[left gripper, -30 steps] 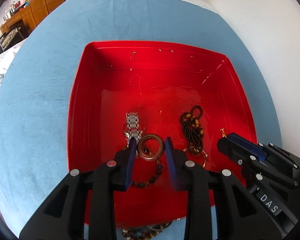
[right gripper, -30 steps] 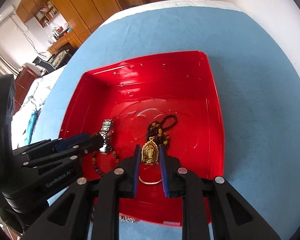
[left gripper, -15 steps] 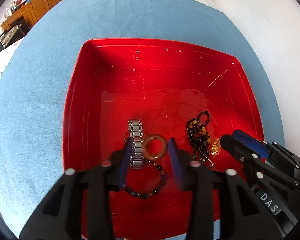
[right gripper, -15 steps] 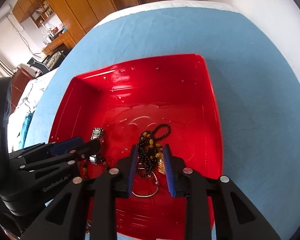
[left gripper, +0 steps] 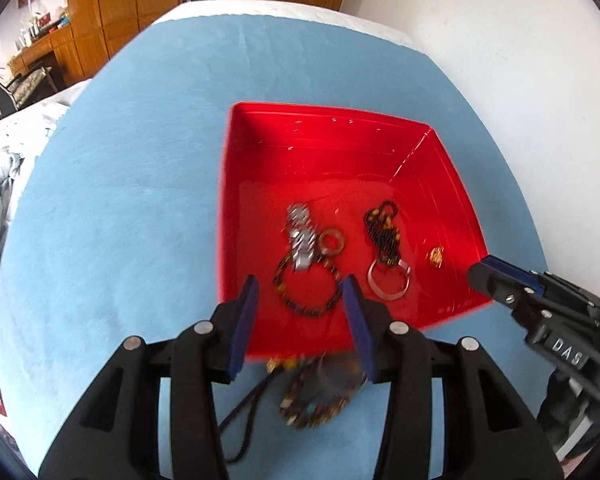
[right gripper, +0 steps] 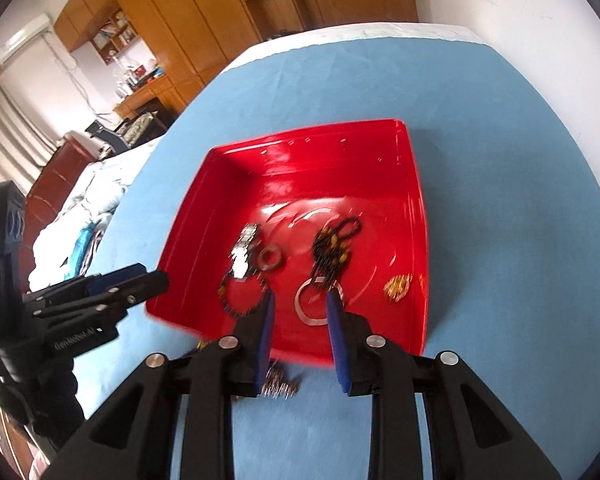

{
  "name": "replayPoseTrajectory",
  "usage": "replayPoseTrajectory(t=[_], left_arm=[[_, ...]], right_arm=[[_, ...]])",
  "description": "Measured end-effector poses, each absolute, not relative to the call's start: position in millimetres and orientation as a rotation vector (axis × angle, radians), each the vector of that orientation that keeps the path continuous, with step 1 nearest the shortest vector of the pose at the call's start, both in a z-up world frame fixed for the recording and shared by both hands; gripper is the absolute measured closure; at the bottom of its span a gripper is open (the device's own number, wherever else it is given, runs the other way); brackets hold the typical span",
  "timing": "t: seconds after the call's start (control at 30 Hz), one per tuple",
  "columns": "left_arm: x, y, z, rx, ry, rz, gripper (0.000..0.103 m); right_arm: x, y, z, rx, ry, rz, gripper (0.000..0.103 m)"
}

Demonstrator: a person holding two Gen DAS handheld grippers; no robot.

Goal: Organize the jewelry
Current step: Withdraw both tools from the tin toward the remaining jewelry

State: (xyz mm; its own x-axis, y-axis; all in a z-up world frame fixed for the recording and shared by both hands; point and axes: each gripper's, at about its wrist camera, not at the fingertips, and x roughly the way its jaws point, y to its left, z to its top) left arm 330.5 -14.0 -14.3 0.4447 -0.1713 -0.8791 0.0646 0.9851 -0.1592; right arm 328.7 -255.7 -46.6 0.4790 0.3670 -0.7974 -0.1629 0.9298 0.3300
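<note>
A red tray (left gripper: pixel 236 168) (right gripper: pixel 416 184) sits on a blue cloth. In it lie a silver watch (left gripper: pixel 300 240) (right gripper: pixel 244 252), a brown ring (left gripper: pixel 332 242) (right gripper: pixel 270 258), a beaded bracelet (left gripper: pixel 306 288) (right gripper: pixel 242 296), a dark bead necklace (left gripper: pixel 384 232) (right gripper: pixel 332 248) with a silver hoop (left gripper: pixel 388 284) (right gripper: pixel 314 304), and a gold pendant (left gripper: pixel 436 257) (right gripper: pixel 397 286). My left gripper (left gripper: pixel 302 312) is open and empty above the tray's near edge. My right gripper (right gripper: pixel 300 326) is open and empty, also above the near edge.
More jewelry (left gripper: pixel 316 388) (right gripper: pixel 278 386) lies on the blue cloth (left gripper: pixel 120 200) in front of the tray, under the grippers. A white wall stands at the right. Wooden cabinets (right gripper: pixel 204 20) and bedding (right gripper: pixel 92 200) lie beyond the table's left side.
Both grippers have let go and pulled back and up from the tray. The brown ring and the gold pendant now lie on the tray floor.
</note>
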Motion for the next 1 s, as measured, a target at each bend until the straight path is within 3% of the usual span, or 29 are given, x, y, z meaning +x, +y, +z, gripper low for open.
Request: replayPoseTrajectory(t=[0.4,1.0], left_arm=[[265,16,-27,-0.097,1.136,-0.101,0.059],[242,15,-63,-0.119,1.193,-0.112,0.059]], right_arm=[[283,-226,-68,0.199,1.116,0.406,0.076],[288,-212,-112,0.217,1.209,0.381,0.076]])
